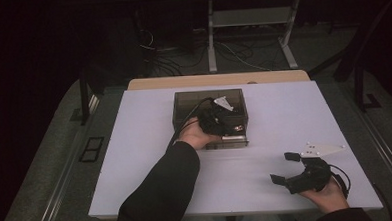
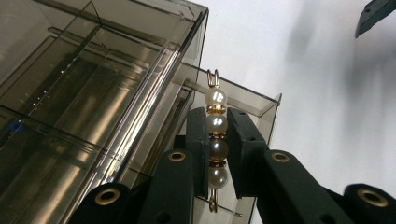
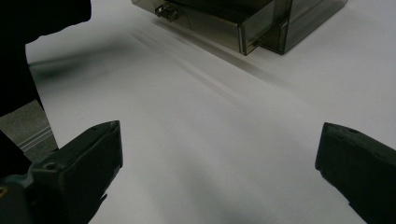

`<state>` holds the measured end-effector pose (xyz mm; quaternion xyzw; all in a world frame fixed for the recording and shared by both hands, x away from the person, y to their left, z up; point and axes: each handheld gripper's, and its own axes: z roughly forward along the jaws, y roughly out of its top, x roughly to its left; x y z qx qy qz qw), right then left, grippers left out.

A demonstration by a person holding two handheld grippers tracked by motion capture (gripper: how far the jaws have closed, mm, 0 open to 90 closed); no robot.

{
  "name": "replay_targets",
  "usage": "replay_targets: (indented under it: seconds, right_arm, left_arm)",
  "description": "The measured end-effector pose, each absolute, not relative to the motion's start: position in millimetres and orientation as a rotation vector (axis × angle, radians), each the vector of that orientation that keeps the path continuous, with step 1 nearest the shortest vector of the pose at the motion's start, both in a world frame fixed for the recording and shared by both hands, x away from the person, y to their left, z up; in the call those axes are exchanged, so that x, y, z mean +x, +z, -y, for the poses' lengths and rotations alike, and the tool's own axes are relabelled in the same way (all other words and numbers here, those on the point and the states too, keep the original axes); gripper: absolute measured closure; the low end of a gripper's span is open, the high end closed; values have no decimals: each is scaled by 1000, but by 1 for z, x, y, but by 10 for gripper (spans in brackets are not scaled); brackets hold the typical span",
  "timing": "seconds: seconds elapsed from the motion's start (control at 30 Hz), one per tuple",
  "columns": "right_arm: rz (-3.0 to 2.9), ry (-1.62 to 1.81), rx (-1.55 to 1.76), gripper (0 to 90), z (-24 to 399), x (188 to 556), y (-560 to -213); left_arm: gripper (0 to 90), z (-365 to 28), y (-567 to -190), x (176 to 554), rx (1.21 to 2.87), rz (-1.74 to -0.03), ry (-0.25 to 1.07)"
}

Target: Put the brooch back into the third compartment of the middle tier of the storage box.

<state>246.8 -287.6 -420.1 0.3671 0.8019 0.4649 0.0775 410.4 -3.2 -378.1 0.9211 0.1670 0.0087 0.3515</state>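
A short gold pin strung with several pearls (image 2: 215, 98) stands upright between the jaws of my left gripper (image 2: 217, 119), which is shut on it. This gripper (image 1: 233, 126) hangs over the front of a smoked clear plastic box (image 1: 183, 98) at the middle of the white table (image 1: 136, 158). The box's drawer (image 2: 261, 100) is pulled out just beyond the pin; in the right gripper view the drawer (image 3: 252, 32) juts from the box front. My right gripper (image 1: 284, 167) rests near the table's front right, jaws wide open with nothing between them (image 3: 219, 144).
A small metal knob (image 3: 166, 11) shows on the drawer front. A person's dark sleeve (image 1: 162, 187) reaches from the front edge to the box. Beyond the table stand a desk frame (image 1: 250, 33) and loose cables on the floor.
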Motion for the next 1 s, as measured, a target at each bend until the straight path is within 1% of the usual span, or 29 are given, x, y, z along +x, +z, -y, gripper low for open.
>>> replay_targets:
  seconds: [0.4,0.43,0.53,0.77,0.83,0.93,1.0]
  right_arm:
    - [-2404,1392,1100,3,287,246,-420]
    - [-2404,1391,1100,3,287,247,-420]
    - [-2404,1391,1097,3,287,246,-420]
    - [-2392,1396,1108,3,290,246,-419]
    - [-2392,1395,1108,3,290,246,-419]
    - [-2391,1396,1108,3,290,246,-419]
    - [-2388,1396,1110,3,290,246,-419]
  left_arm:
    - [774,7,-384,409,2383,-437,0]
    - [747,7,-384,409,2381,-440,1]
    - [716,5,-382,408,2368,-452,-12]
    - [584,0,-375,406,2357,-448,-2]
    - [559,-3,-373,405,2332,-457,-5]
    - [522,-7,-369,403,2294,-479,-45]
    - [485,-9,-366,402,2295,-454,-35]
